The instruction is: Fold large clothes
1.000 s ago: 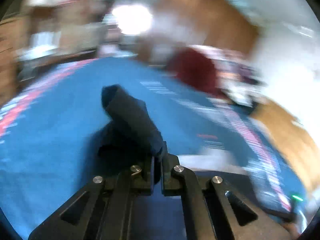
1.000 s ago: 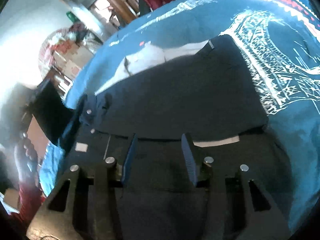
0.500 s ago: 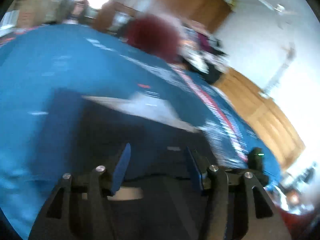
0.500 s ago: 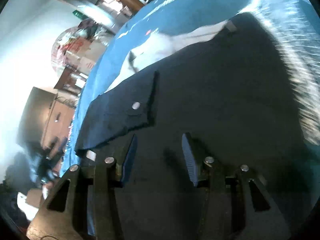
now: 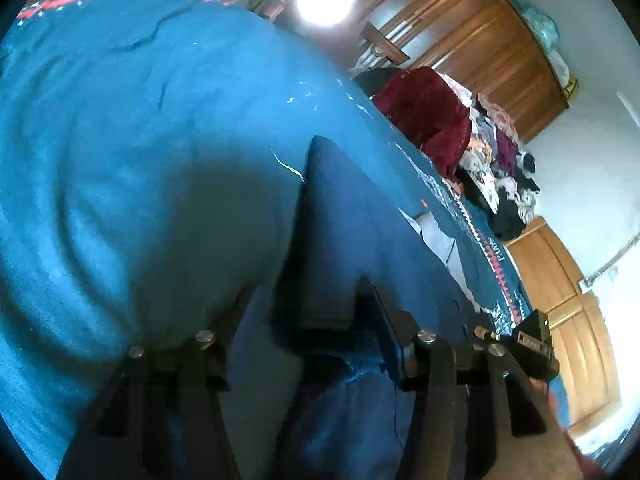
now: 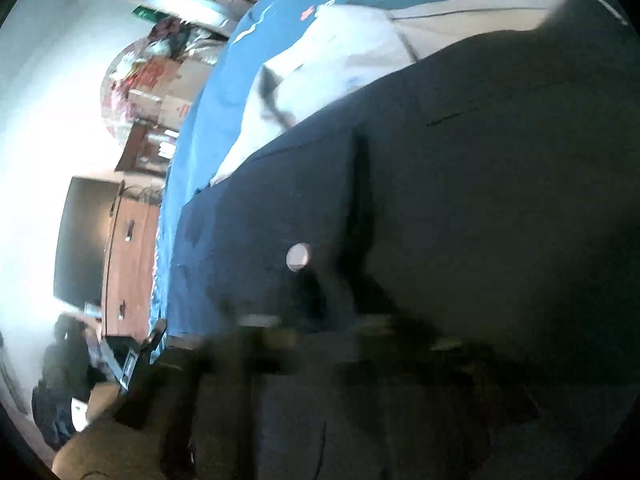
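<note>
A dark navy garment (image 5: 360,232) lies flat on the blue bedspread (image 5: 120,140), with a pale lining (image 5: 436,236) showing at its far side. My left gripper (image 5: 308,292) is open and low, and the garment's near edge lies between its spread fingers. In the right wrist view the same garment (image 6: 480,200) fills the frame, with a silver button (image 6: 298,258) and the pale lining (image 6: 340,40) beyond. My right gripper (image 6: 316,300) is motion-blurred and pressed onto the cloth just below the button. Its jaws look drawn together on the fabric.
A dark red garment (image 5: 428,116) and a heap of mixed clothes (image 5: 500,168) sit at the bed's far edge. Wooden wardrobes (image 5: 480,40) line the wall behind. In the right wrist view a wooden dresser (image 6: 132,260) and cardboard boxes (image 6: 160,80) stand beside the bed.
My left gripper let go of the raised fold, opened, and dropped to the garment's edge. My right gripper moved down onto the cloth near the button and its jaws narrowed.
</note>
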Available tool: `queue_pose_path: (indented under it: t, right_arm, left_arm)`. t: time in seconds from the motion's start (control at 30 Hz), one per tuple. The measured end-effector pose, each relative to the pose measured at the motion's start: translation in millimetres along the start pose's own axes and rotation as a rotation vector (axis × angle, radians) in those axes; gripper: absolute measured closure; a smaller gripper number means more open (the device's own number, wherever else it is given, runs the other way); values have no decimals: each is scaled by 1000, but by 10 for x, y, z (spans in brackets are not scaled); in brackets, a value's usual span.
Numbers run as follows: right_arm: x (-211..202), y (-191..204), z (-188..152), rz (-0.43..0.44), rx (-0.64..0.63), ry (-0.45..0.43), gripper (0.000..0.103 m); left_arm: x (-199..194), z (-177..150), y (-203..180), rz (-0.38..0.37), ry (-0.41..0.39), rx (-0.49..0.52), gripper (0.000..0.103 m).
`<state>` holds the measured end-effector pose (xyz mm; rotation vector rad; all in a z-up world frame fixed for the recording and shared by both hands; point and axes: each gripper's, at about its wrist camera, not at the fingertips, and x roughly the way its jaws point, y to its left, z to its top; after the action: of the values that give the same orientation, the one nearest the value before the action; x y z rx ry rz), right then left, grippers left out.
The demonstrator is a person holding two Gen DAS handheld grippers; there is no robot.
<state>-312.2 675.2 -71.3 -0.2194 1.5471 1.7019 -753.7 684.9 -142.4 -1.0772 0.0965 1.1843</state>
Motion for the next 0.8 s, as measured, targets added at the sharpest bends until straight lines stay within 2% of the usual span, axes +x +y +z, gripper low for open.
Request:
queue_pose_path:
  t: [0.13,0.23,0.3,0.43,0.57,0.6,0.63,0.73,0.8]
  right_arm:
    - [-614,101,-88,35,-64,-139,101]
    - [-1090,4,-170,-32,-101,-219,101]
    - [-1241,-136,-208,-57,-83,-234,101]
    - [-1376,-404,-247,-92,-44,-242,101]
    - [-1353,-499,-236,-123,-50,-242,101]
    - [-1373,-545,-245,-122,-48,-244,101]
    - [-1381,-583,-254,-127,-44,-246,101]
    - [-1385,-684,-281,-163,-36,-244,101]
    - [-1415,-745,-301,-187,-35,-238,101]
  left_arm:
    - [-269,-48,12,-16,-37,-19,44]
    - [-394,-15,-2,-8,-69,-26,41]
    - [-395,3,-12,17,-66,-16,41]
    - [-339,65,-235,81,-51,81,41]
    - [-155,112,-718,132,3,273,41]
    - [-39,116,-887,151,30,320,39]
    - [123,74,-985,193,94,384,34]
    - [561,-76,-953,318,272,458,34]
    - [567,-97,-980,339,270,472,34]
